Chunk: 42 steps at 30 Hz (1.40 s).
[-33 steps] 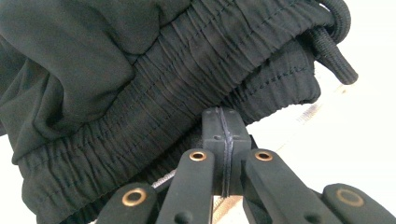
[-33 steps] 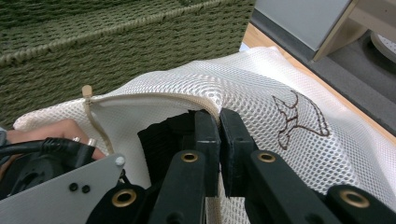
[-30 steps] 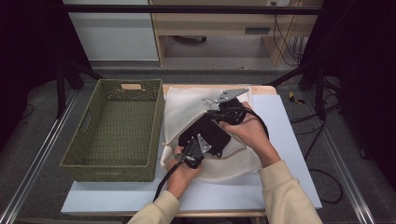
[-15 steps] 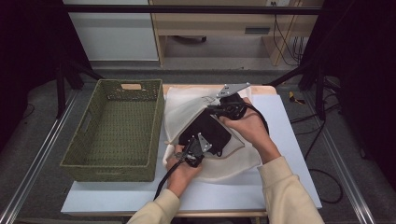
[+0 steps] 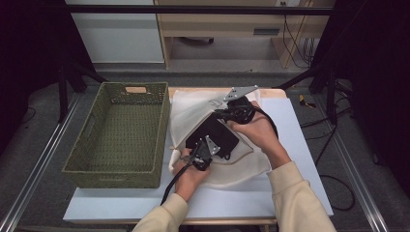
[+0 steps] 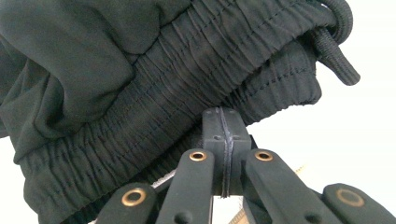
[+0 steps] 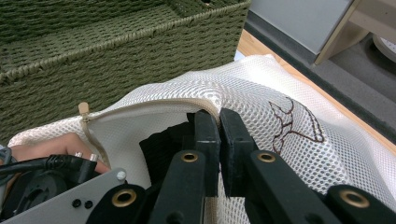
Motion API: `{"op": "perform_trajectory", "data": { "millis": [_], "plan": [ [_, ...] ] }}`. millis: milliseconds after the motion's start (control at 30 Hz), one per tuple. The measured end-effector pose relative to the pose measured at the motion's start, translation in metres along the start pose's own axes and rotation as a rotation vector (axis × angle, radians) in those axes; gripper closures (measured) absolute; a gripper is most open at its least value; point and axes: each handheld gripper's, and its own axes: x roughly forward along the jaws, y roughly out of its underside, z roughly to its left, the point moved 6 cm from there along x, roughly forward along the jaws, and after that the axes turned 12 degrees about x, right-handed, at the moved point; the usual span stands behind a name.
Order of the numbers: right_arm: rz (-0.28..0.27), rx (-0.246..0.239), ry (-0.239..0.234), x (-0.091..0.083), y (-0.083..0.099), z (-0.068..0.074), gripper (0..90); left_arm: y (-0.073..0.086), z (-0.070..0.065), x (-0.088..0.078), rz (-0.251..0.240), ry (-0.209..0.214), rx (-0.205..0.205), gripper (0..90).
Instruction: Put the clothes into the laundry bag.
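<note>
A white mesh laundry bag [image 5: 241, 166] lies on the table with its zipped mouth lifted. A black garment [image 5: 215, 135] with an elastic waistband sits in that mouth. My left gripper [image 5: 209, 144] comes from the near side, and its jaws [image 6: 222, 116] are shut on the lower edge of the garment's waistband [image 6: 116, 70]. A black drawstring [image 6: 336, 60] hangs at the garment's end. My right gripper [image 5: 216, 116] reaches in from the right. It [image 7: 218, 116] is shut on the bag's zipper edge [image 7: 154, 105] and holds it up over the garment [image 7: 159, 144].
A green woven basket [image 5: 116, 171] stands close to the left of the bag, its wall [image 7: 116, 60] right behind the bag's mouth. The white tabletop [image 5: 300, 145] is bare to the right. Dark frame legs and cables stand beyond the table's right side.
</note>
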Motion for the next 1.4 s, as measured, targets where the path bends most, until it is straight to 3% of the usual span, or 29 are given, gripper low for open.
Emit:
{"op": "perform_trajectory", "data": {
  "millis": [1400],
  "plan": [
    [0.02, -0.001, -0.002, 0.002, 0.001, 0.002, 87.2, -0.006, 0.006, 0.01, 0.011, -0.027, -0.003, 90.0]
  ]
}}
